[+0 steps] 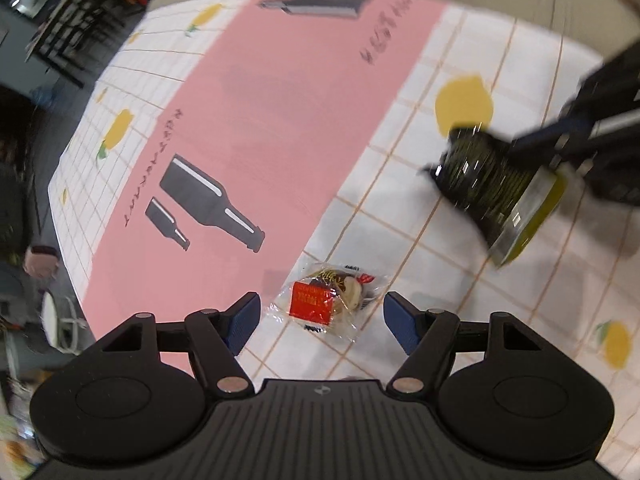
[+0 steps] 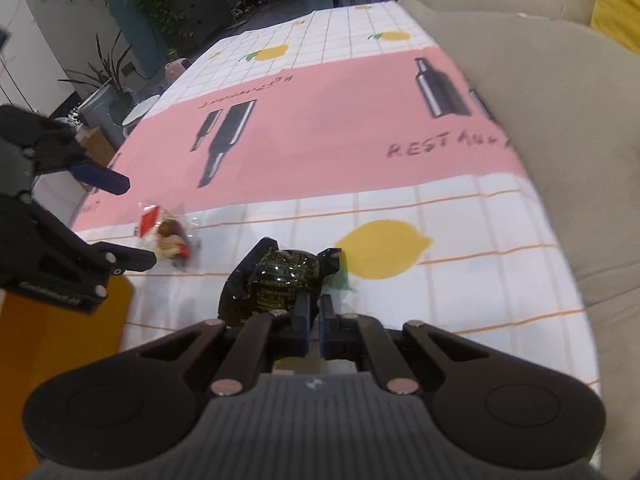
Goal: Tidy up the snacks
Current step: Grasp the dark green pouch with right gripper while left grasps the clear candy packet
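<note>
Blue pads of the left gripper [image 1: 321, 316] stand wide apart on either side of a clear snack packet [image 1: 326, 300] with a red label, not touching it. The packet lies on the tablecloth [image 1: 400, 208] beside its pink band. Nearby, the right gripper [image 2: 315, 312] is clamped on the edge of a dark green wrapped snack [image 2: 280, 280] near a printed lemon [image 2: 380, 248].
</note>
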The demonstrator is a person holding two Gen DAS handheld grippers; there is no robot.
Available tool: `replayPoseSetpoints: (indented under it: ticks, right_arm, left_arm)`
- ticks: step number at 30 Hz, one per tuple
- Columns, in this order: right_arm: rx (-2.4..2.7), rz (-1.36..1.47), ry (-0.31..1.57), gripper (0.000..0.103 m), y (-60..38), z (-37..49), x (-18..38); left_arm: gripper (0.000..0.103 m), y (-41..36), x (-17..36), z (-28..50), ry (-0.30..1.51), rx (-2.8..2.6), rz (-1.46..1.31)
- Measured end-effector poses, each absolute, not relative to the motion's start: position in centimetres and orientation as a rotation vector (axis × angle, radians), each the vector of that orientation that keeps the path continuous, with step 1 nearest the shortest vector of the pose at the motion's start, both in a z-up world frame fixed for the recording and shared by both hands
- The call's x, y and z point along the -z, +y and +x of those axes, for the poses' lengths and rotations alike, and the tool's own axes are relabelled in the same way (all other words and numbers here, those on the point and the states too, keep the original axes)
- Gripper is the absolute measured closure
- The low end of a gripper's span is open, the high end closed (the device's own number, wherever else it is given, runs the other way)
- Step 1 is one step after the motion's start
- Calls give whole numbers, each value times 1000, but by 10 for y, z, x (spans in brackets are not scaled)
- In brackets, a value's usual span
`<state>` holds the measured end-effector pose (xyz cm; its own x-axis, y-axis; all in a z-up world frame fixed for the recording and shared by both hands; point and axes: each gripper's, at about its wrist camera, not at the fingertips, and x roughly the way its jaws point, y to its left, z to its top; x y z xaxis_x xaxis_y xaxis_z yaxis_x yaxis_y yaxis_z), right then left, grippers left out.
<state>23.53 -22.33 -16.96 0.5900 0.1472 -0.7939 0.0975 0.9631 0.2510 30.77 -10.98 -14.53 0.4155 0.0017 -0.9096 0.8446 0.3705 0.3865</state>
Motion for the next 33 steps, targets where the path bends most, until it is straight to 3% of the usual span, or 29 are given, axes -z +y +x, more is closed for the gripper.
replayPoseSetpoints:
  ticks: [4, 5, 6, 7, 15, 23, 29, 33]
  right_arm:
    - [-39, 294, 921, 93, -232, 234, 169]
    - [-38, 294, 912, 88, -233, 234, 169]
    - [-40, 297, 905, 73, -234, 236, 168]
    - [-43, 303, 899, 65, -234, 237, 168]
    - [-79, 326, 882, 38, -226, 246, 168]
    - [-100, 244, 909, 31, -207, 261, 176]
    - [-112, 218, 925, 30, -203, 262, 182]
    - [-111, 183, 920, 43, -201, 261, 182]
  left_arm:
    - [24, -122, 161, 313, 1055, 651, 1134]
    - [24, -124, 163, 314, 1061, 652, 1149]
    - [24, -126, 166, 315, 1065, 654, 1164]
    - [24, -127, 168, 315, 1065, 650, 1178]
    - [28, -131, 181, 327, 1096, 603, 1237]
    - [49, -129, 180, 333, 1131, 600, 1153]
    - [55, -131, 174, 329, 1177, 621, 1006]
    - [57, -133, 171, 322, 1211, 617, 914]
